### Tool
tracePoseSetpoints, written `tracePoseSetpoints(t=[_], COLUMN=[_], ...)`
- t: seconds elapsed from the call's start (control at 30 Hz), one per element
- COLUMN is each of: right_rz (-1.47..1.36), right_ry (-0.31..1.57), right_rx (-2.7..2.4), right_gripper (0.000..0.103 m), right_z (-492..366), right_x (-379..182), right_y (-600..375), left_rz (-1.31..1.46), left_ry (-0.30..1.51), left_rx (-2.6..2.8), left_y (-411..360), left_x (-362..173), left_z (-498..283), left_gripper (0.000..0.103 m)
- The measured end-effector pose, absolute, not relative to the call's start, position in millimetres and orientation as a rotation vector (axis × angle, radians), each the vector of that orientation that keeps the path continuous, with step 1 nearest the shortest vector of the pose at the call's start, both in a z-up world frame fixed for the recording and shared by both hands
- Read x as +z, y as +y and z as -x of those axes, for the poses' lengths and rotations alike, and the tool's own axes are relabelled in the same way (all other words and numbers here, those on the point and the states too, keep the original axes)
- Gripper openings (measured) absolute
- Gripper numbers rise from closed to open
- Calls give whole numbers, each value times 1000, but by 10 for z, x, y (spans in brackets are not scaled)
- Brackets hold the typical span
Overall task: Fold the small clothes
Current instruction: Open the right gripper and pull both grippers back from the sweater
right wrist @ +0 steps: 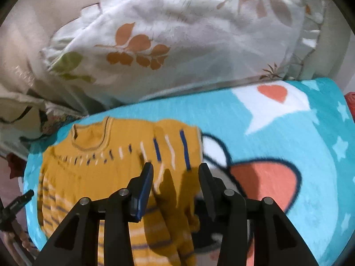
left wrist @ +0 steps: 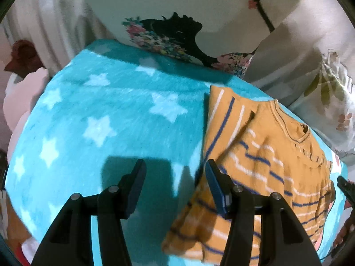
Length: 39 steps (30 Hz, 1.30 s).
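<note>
A small mustard-yellow sweater with blue and white stripes lies on a turquoise star blanket, neck toward the pillows, with one sleeve folded in over the body. My left gripper is open and empty, hovering above the sweater's left edge. In the right wrist view the sweater lies left of centre on the blanket. My right gripper is open above the sweater's right side, holding nothing.
A white leaf-print pillow lies behind the blanket. A floral cushion with a black silhouette stands at the back. Pale curtains and a pink object are on the left. The other gripper's tip shows at the left edge.
</note>
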State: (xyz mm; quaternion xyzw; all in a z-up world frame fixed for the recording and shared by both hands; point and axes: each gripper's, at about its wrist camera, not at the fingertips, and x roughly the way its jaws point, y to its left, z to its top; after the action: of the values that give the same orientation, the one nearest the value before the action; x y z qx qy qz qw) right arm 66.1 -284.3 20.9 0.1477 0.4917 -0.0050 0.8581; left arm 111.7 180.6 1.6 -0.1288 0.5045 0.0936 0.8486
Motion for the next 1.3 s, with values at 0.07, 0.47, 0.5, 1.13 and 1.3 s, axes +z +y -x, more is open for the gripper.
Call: tracePoseSetpoints(t=[0.07, 0.47, 0.5, 1.13, 1.3], right_rz=[-304, -318, -322, -294, -270], right_ry=[1028, 1037, 1039, 1022, 1003], right_rx=[-3, 47, 49, 77, 82], right_gripper=[47, 51, 52, 57, 60], right_z=[-518, 293, 332, 1047, 1129], right_x=[219, 79, 72, 63, 109], right_y=[-2800, -2779, -2793, -2851, -2788], left_rz=[270, 182, 169, -26, -46], left_ry=[1053, 1052, 1055, 997, 967], left_rx=[216, 207, 199, 82, 77], left_y=[1689, 886, 809, -251, -327], left_x=[43, 42, 35, 174, 235], left_z=[-1005, -281, -229, 556, 649], left_gripper=[54, 67, 67, 76, 78])
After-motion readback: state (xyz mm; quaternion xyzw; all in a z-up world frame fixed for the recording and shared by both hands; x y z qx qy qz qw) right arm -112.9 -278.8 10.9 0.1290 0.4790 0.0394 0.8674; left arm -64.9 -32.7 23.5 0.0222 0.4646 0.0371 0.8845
